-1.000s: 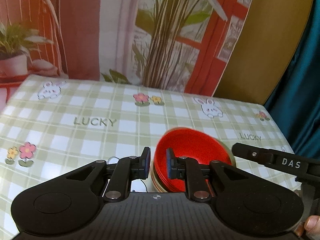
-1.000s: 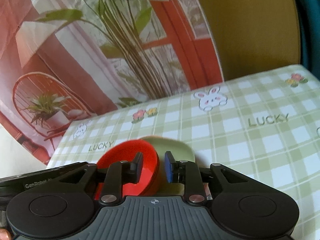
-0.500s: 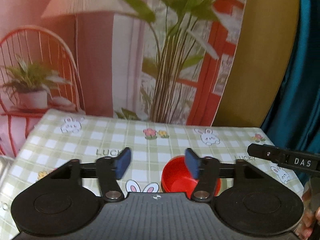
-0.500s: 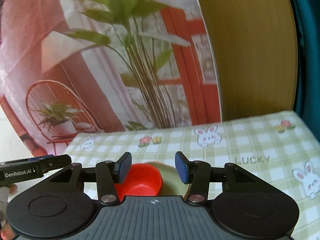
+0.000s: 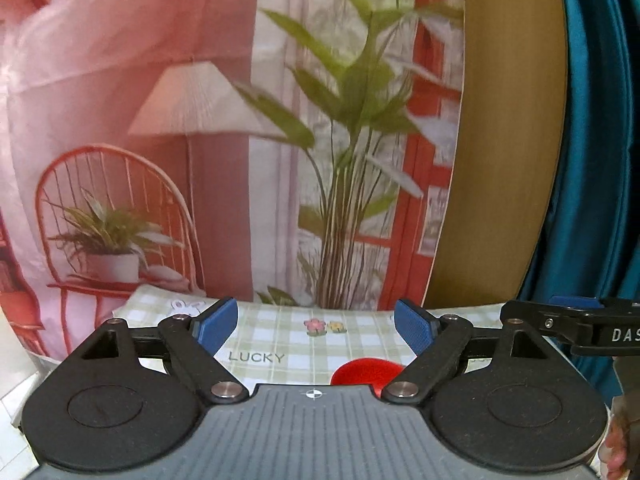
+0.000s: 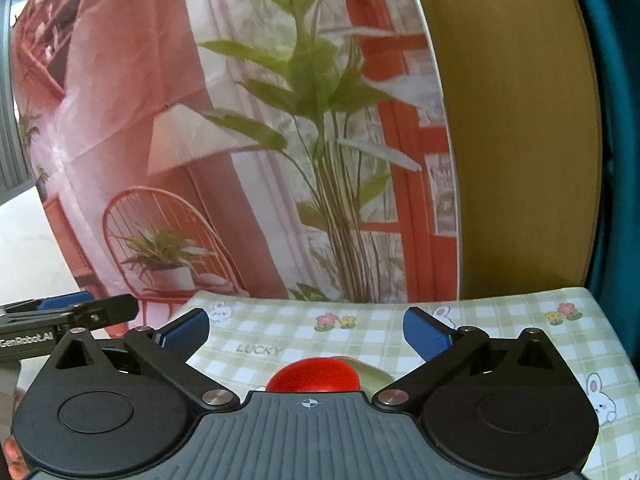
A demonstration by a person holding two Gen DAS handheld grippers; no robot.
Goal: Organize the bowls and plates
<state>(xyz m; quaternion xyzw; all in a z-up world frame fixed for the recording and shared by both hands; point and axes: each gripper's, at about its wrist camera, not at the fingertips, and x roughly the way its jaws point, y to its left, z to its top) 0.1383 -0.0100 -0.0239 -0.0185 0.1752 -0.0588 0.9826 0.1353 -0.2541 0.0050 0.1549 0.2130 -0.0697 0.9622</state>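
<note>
Bowls and plates sit stacked on the checked tabletop [image 6: 520, 332], low and dead ahead of both tools, half hidden under their bodies. I see the red bowl [image 6: 314, 376] on top and a pale green dish [image 6: 374, 374] under it, peeking out on its right. My left tool [image 5: 314, 322] and right tool [image 6: 306, 330] both hang well above, jaws spread wide, holding nothing. I judge neither nearer.

My two wrist views look forward along their claws from well above the checked table [image 5: 280, 340], facing the printed backdrop [image 6: 240, 140]; both share the red bowl [image 6: 314, 376] low ahead and that backdrop
</note>
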